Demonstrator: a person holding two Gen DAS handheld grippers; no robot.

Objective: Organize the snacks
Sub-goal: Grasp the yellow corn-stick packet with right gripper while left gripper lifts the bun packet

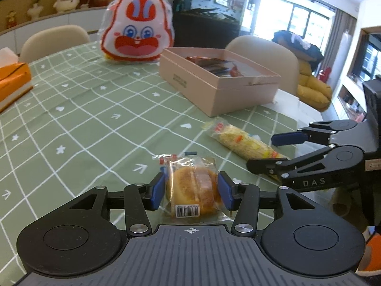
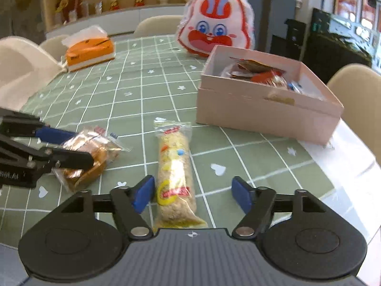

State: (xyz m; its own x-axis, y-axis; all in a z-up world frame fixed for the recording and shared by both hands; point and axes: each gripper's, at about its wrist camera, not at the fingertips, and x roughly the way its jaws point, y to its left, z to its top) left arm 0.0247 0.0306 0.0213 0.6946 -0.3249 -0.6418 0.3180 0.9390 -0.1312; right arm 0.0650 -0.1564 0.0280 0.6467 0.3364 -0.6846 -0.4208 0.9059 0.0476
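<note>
The left gripper [image 1: 191,188] held the wrapped bun [image 1: 193,187] between its fingers, while the rice bar [image 2: 175,178] lay inside the wide-open right gripper [image 2: 193,193], untouched.

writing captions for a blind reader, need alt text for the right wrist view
The right tongs stand open around a wrapped rice bar lying on a green checked tablecloth. To the left, the left tongs straddle a wrapped bun. Behind sit a pink box of snacks, a rabbit-face bag and an orange tissue box.
</note>
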